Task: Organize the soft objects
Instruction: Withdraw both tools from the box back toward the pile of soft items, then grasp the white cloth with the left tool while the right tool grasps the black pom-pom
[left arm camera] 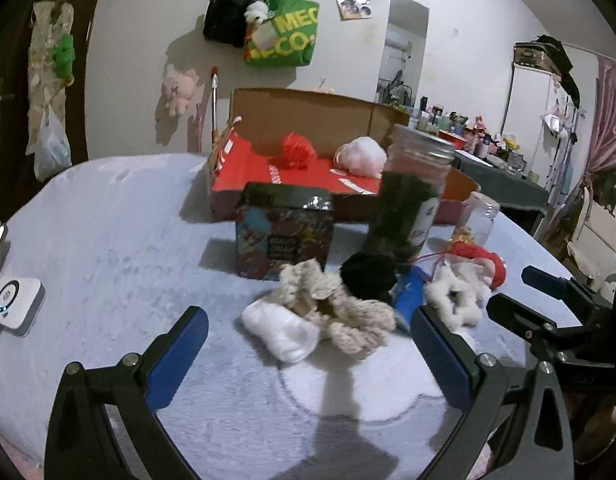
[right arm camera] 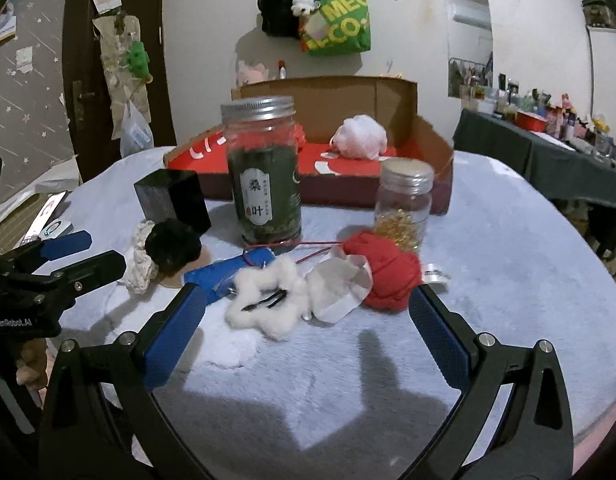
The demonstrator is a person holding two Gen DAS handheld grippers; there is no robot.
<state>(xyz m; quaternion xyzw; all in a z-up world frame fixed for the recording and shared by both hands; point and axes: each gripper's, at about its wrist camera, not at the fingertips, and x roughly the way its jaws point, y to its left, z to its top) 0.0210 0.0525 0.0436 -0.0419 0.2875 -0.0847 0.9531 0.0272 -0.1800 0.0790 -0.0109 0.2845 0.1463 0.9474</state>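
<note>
Soft objects lie just ahead of both grippers: left gripper (left arm camera: 308, 344), jaws wide, faces a white sock (left arm camera: 282, 332) and beige scrunchie (left arm camera: 347, 316); right gripper (right arm camera: 308, 320), equally wide, faces a white fluffy star (right arm camera: 268, 300) and what looks like a red cloth ball (right arm camera: 383, 272).

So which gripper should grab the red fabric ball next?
Right. The right gripper is open, and the red fabric ball lies just ahead near its right finger. The left gripper faces the cream knitted scrunchie instead.
</note>
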